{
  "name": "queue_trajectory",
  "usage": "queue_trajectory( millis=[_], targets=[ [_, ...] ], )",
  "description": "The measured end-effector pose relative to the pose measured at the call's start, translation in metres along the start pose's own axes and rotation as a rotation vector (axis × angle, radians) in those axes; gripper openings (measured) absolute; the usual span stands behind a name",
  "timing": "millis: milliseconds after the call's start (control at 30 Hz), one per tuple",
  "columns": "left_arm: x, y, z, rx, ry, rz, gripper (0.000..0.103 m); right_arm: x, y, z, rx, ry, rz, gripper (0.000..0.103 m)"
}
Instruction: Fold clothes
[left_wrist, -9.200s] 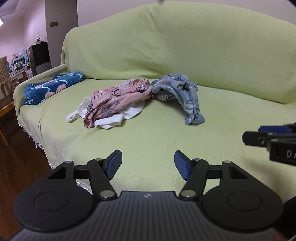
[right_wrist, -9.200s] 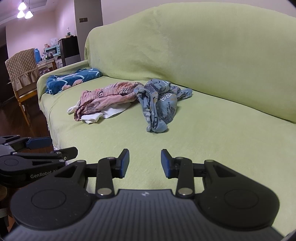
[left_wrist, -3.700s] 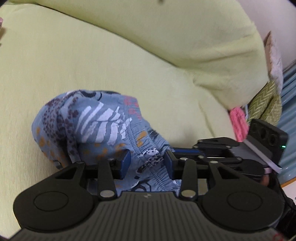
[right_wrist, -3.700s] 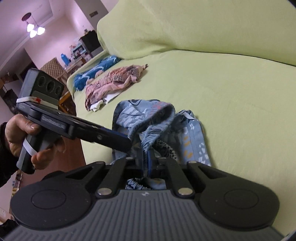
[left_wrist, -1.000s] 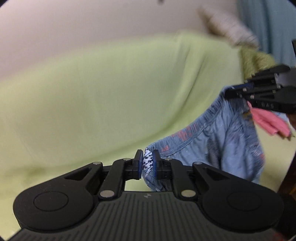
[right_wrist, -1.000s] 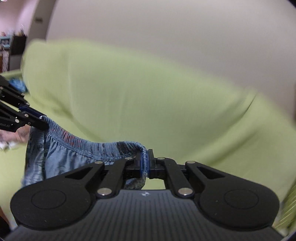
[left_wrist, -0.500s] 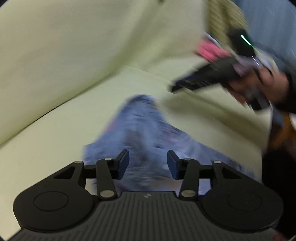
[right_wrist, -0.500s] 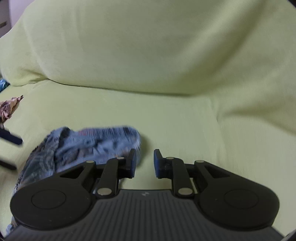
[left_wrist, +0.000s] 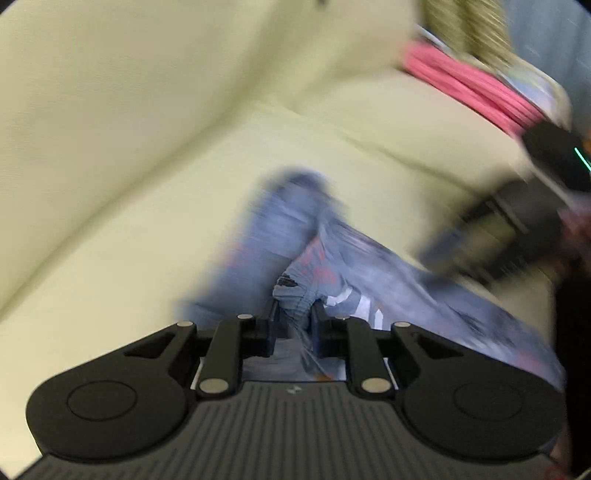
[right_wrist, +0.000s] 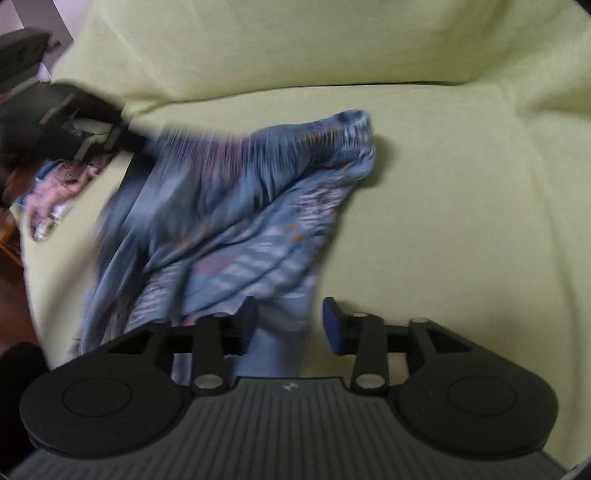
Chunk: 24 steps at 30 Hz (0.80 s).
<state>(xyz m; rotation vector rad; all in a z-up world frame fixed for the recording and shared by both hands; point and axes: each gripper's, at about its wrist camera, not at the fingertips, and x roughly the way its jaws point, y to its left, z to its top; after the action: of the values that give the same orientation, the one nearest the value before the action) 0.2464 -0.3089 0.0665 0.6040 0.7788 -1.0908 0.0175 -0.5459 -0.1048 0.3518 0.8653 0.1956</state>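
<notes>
The blue patterned garment (left_wrist: 288, 221) lies crumpled on the green sofa seat (left_wrist: 110, 184). My left gripper (left_wrist: 294, 314) is closing, and a bunched fold of the blue cloth fills the narrow gap between its pads. In the right wrist view the garment (right_wrist: 240, 206) spreads from the middle toward the left. My right gripper (right_wrist: 290, 314) is opening; its jaws stand wide over the near edge of the cloth without pressing on it. The left gripper (right_wrist: 74, 122) shows as a dark blur at the garment's far left, the right gripper (left_wrist: 498, 229) as a blur at its right.
A pink patterned garment (right_wrist: 62, 181) lies further left on the sofa seat (right_wrist: 443, 184). A pink item (left_wrist: 461, 81) and a striped cushion (left_wrist: 472, 22) sit at the sofa's right end. The green backrest rises behind.
Both grippers have come down to the seat and the garment has dropped onto it. The right jaws let go of the waistband and spread wide. The left jaws opened, then narrowed onto a fold.
</notes>
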Motion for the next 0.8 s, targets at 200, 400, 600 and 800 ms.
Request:
queue_trajectory(
  millis=[200,400,600,800],
  targets=[
    [-0.004,0.057,0.003,-0.157,-0.053,0.163,0.019,0.007,0.021,-0.008,-0.072,-0.011,-0.063,0.042],
    [-0.008,0.048,-0.03,-0.222,-0.019,0.067,0.035,0.003,0.018,-0.009,-0.034,0.002,-0.078,0.032],
    [0.028,0.025,-0.047,-0.351,-0.001,-0.068,0.047,0.0,0.035,-0.027,-0.081,-0.008,-0.111,0.034],
    [0.077,0.032,-0.052,-0.522,0.0,-0.126,0.019,-0.001,0.04,-0.033,-0.114,-0.029,-0.135,0.0]
  ],
)
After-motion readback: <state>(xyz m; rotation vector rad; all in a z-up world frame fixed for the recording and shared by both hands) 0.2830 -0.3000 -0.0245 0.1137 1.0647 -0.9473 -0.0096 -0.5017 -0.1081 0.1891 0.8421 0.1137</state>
